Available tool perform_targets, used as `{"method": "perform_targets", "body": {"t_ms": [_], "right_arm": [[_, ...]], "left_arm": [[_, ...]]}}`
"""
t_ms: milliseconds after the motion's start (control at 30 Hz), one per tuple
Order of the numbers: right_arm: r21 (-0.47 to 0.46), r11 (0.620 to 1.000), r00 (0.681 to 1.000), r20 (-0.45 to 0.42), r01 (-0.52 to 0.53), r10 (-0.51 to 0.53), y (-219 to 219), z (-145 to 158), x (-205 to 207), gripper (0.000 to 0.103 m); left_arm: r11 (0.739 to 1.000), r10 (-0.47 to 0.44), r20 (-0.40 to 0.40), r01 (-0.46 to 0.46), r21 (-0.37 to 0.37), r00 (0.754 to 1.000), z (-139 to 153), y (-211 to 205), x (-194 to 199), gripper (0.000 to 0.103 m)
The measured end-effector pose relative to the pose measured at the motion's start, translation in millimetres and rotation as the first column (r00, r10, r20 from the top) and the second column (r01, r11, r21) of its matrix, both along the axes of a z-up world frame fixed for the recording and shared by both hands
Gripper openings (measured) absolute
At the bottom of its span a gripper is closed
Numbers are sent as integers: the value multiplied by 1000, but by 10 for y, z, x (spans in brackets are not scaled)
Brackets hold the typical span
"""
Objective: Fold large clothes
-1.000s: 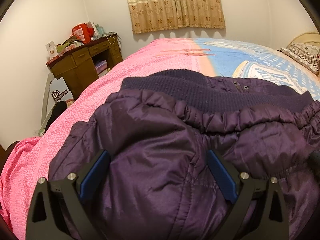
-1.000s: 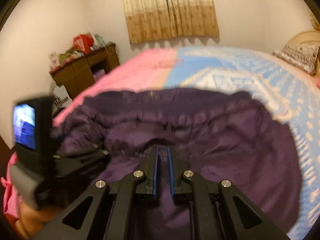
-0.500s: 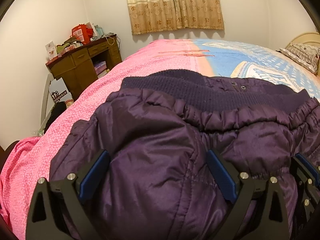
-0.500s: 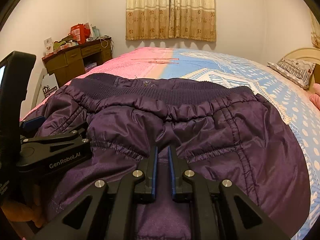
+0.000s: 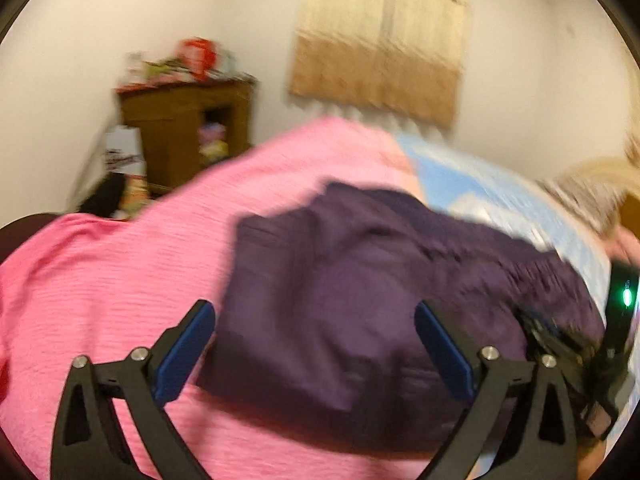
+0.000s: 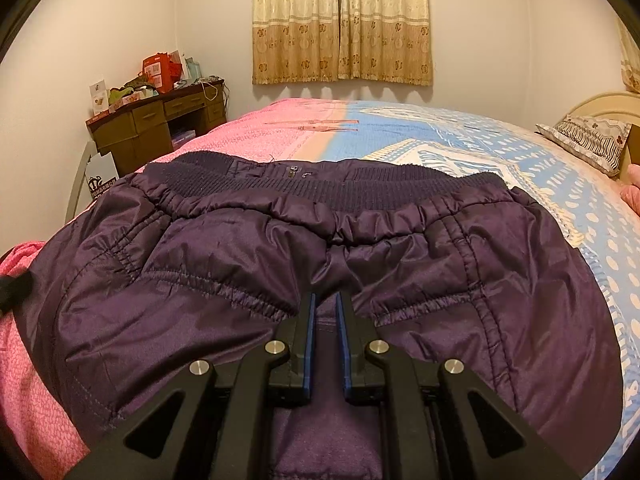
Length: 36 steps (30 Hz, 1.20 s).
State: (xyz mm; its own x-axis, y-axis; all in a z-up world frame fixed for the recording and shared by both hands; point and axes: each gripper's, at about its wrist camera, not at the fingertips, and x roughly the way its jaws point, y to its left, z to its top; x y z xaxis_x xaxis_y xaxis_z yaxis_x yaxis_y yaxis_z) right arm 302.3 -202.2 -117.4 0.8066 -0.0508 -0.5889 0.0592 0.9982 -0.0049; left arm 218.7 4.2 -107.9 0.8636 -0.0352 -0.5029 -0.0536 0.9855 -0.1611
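Observation:
A dark purple padded jacket (image 6: 360, 256) lies folded on the bed, ribbed hem toward the far side. My right gripper (image 6: 325, 300) is shut on a fold of the jacket's near edge, with purple cloth between the blue pads. My left gripper (image 5: 316, 316) is open and empty, held above the jacket (image 5: 360, 300), which lies between and beyond its fingers in the blurred left wrist view. The right gripper's body shows at that view's right edge (image 5: 560, 344).
The bed has a pink cover (image 6: 36, 380) on the left and a blue patterned cover (image 6: 560, 168) on the right. A wooden desk (image 6: 156, 128) with clutter stands by the far left wall. A pillow (image 6: 588, 144) lies at the far right. Curtains (image 6: 344, 20) hang behind.
My left gripper has pulled back and left, away from the jacket, staying open; its view is blurred by motion. My right gripper stays shut on the jacket edge.

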Motion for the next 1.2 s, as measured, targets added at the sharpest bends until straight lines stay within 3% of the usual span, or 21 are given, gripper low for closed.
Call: {"method": "perform_targets", "body": {"t_ms": [33,133,233,300,367,500,633,700,800,900,1033,1100,1133,1200], "right_arm": [[0,1000,1000,0,0,0,-1,0,0,10],[5,1000,1000,3,-3,3,-10,6,-4,10],[5,1000,1000,4,-3,3,-19,3,-11,10],[6,1000,1000,4,-3,3,-19,3,-11,10],[6,1000,1000,4,-4,4,-20,2,-11,10],[7,1000,1000,5,-4,4,-18,6,-12,10],[4,1000,1000,4,-3,3,-17,11,-12,10],[-2,1000,1000,4,-1,1,-10,21,-13,11],[6,1000,1000,1,10,-10,-9,96,-35,11],[104,995,997,71,-1,-6,3,295,-206,11],[134,982,987,102,-135,121,250,415,-215,11],[170,974,989,20,-147,146,305,247,-64,11],[223,966,989,-41,-131,144,282,48,43,11],[309,939,987,-10,-148,159,163,-65,63,11]], "left_arm": [[999,20,11,-20,-33,1000,12,81,24,103],[993,25,-58,-31,-110,998,-13,230,324,103],[994,-13,-92,3,-107,996,-70,213,693,103],[991,-69,-164,49,-125,984,-214,177,870,103],[984,-81,-261,36,-172,962,-431,152,1068,103],[936,-101,-219,18,-351,970,-576,324,1067,103],[945,-127,-204,56,-322,971,-575,265,1035,101],[940,-141,-189,72,-332,972,-562,272,1010,83],[910,-145,-172,64,-409,974,-600,397,982,58],[902,-164,-151,86,-423,975,-593,456,965,48],[907,-152,-153,77,-413,976,-574,438,957,54],[896,-136,-168,49,-442,976,-607,465,986,68],[892,-137,-171,46,-449,976,-606,456,1010,70],[909,-139,-178,54,-412,974,-580,400,1012,71]]}}
